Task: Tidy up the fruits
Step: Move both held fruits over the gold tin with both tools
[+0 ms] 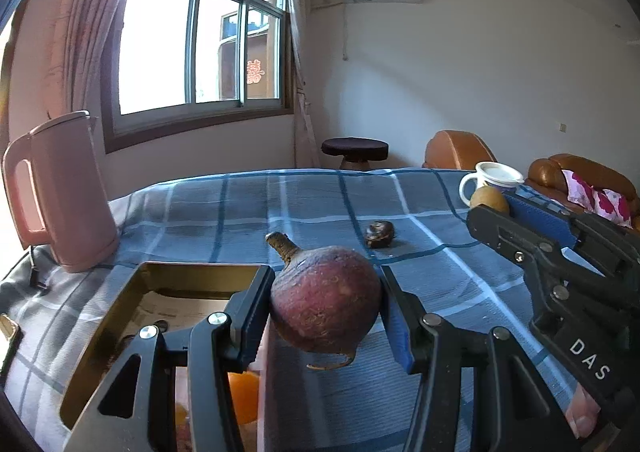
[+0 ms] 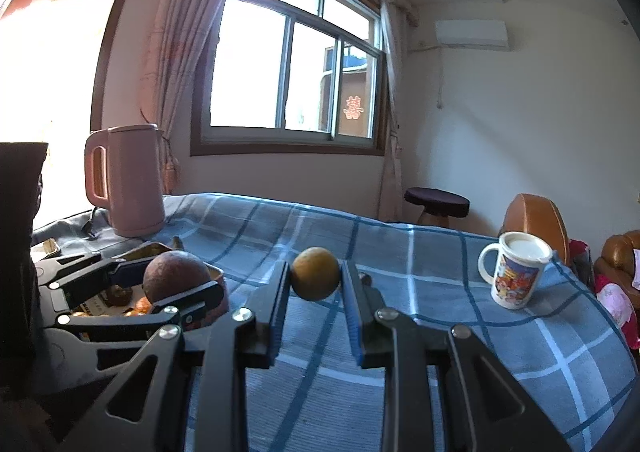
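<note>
Pinching purple fruit (image 1: pixel 325 298), stem up-left: left tool (image 1: pixel 326 304) | right tool (image 2: pixel 316 292) clamps yellow fruit (image 2: pixel 315 278)

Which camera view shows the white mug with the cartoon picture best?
The right wrist view: the white mug with the cartoon picture stands whole there, handle and print clear. In the left wrist view the right gripper and its yellow-brown fruit hide its lower part.

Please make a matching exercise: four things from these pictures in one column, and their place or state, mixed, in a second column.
1. purple root
2. yellow-brown fruit
3. pink kettle
4. white mug

A. stands near the table's right edge
B. held by the left gripper
C. stands near the window
D. held by the right gripper

Pairs: 1-B, 2-D, 3-C, 4-A
</note>
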